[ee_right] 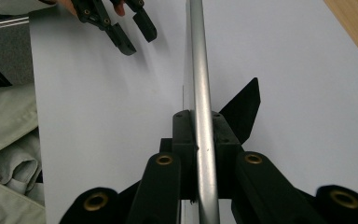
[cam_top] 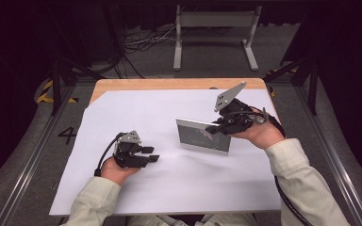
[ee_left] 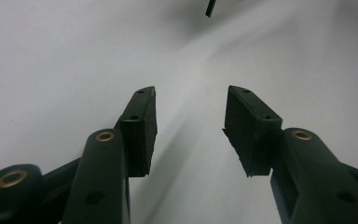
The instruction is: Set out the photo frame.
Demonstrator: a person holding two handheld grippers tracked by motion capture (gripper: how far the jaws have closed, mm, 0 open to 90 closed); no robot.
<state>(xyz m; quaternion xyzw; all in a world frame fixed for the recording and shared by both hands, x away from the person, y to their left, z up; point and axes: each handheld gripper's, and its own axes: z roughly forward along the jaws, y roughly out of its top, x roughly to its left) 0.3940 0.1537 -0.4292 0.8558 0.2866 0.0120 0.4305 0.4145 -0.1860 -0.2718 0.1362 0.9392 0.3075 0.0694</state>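
The picture frame (cam_top: 203, 136), a silver-edged rectangle with a dark pane, stands upright on its long lower edge on the white sheet (cam_top: 169, 188) that covers the wooden table (cam_top: 122, 84). It sits right of the sheet's middle, its face turned toward the person's side. The right gripper (cam_top: 217, 128) grips the frame at its upper right edge, the two black jaws pressed together on the thin metal rim; in the right gripper view that rim (ee_right: 201, 93) runs straight up between the closed pads (ee_right: 182, 135), and a black triangular stand (ee_right: 244, 109) juts out from the frame's back on the side away from the person. The right hand (cam_top: 259, 134) holds this gripper just right of the frame, with the grey three-cornered plate (cam_top: 228, 96) rising above the frame's top edge. The left gripper (cam_top: 152, 154) lies well left of the frame, low over the sheet and pointed toward the frame, held by the left hand (cam_top: 115, 172). Its jaws stand wide apart with nothing between them; in the left gripper view the pads (ee_left: 142, 126) frame bare white sheet. From the right gripper view, the left gripper (ee_right: 130, 32) appears beyond the frame's left side, apart from it, with a pale sleeve (ee_right: 9, 140) nearer the camera.
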